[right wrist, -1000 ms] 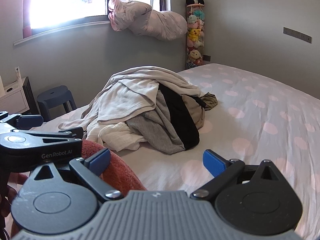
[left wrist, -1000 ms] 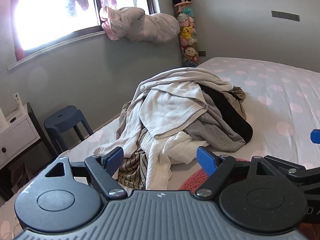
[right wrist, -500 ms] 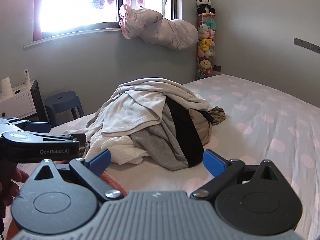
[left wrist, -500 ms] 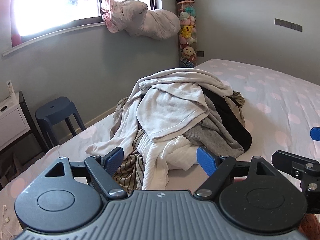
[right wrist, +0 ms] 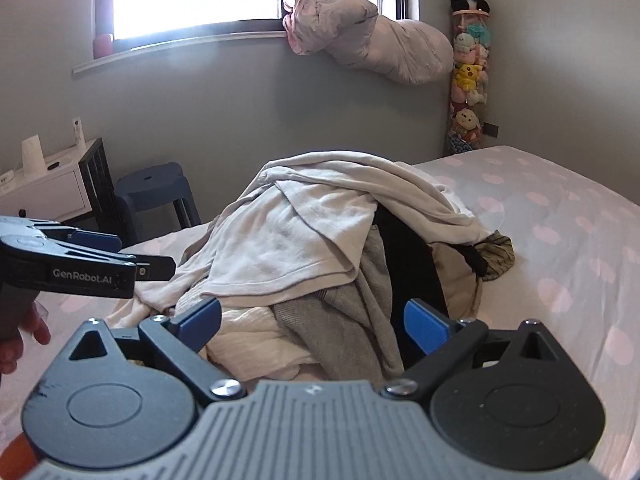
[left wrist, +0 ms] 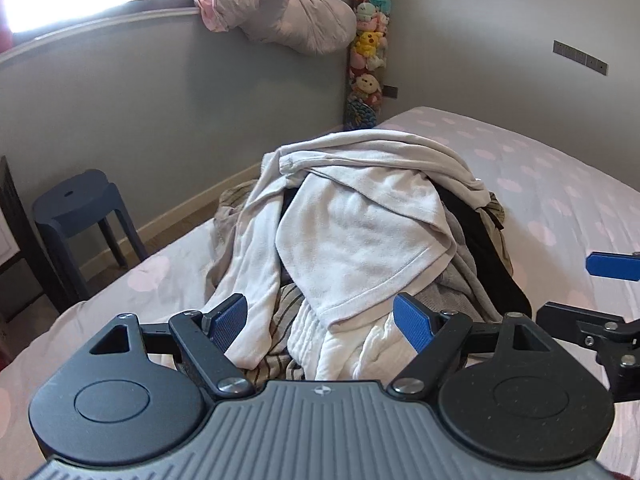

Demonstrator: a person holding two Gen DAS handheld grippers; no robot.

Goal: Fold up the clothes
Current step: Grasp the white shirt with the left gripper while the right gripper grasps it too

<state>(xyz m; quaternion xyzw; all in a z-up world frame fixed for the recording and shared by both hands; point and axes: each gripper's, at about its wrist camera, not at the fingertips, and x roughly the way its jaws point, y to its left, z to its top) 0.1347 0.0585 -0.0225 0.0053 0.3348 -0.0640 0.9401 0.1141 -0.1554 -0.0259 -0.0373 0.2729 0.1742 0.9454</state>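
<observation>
1. Clothes point(left wrist: 360, 240) lie in one loose heap in the middle of the bed point(left wrist: 560, 184), which has a pale sheet with pink dots.
2. On top of the heap is a cream shirt point(right wrist: 332, 184), draped over a white towel-like piece point(left wrist: 360, 232) that hangs down the near side.
3. Under these, a black garment point(right wrist: 408, 256) and a grey knit piece point(right wrist: 352, 320) show on the right side of the heap, and a striped cloth point(left wrist: 286, 312) shows at its near left edge.
4. A small dark striped piece point(right wrist: 496, 256) pokes out at the far right of the heap, lying on the sheet.
5. The left gripper point(left wrist: 324, 316) hovers just in front of the heap with its blue pads spread wide and nothing between them.
6. The right gripper point(right wrist: 312, 320) is likewise wide apart and holds nothing; it points at the near side of the heap, close to the grey knit piece.
7. In the right wrist view the left gripper appears at the left edge, level with the heap, with a hand point(right wrist: 24, 340) below it.
8. Beside the bed on the left stands a dark blue stool point(left wrist: 76, 208); further left is a white cabinet point(right wrist: 44, 196).
9. A pink bundle of bedding point(right wrist: 368, 48) hangs from the window sill, and a tall tube of soft toys point(right wrist: 468, 76) stands in the far corner.
</observation>
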